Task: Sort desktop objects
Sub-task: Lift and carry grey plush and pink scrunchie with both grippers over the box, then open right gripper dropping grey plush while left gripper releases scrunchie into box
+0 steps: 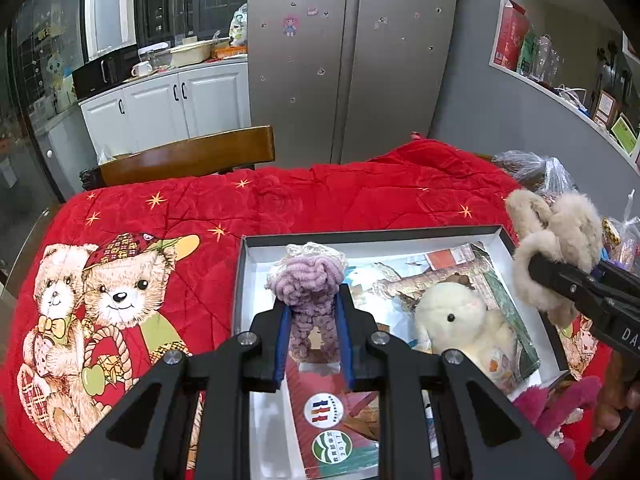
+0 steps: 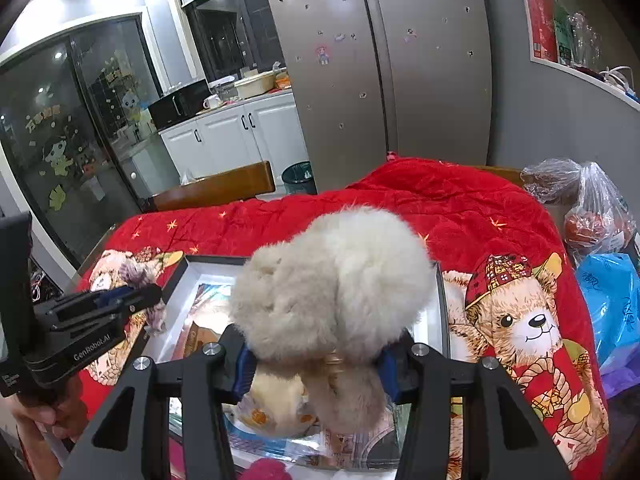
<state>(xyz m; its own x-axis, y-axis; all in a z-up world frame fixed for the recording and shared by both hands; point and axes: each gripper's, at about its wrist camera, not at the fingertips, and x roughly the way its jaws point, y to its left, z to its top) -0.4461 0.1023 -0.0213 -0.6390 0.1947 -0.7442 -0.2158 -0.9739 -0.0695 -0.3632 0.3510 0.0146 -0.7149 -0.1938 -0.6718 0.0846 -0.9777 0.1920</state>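
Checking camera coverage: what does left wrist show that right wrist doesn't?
Left wrist only: the left gripper from behind, shut on the purple knitted toy; the eye of the cream plush lying in the box; a booklet near the box's front.

Right wrist only: a blue plastic bag and a dark bin.

Both: the box, the red teddy-bear blanket, and the right gripper shut on the beige fluffy toy.

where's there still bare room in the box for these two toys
Inside the box, the far left corner by the purple knitted toy shows bare white floor, and so does a strip along the left wall. The right half is crowded: the cream plush lies on booklets. Outside, the red blanket beyond the far rim is open.
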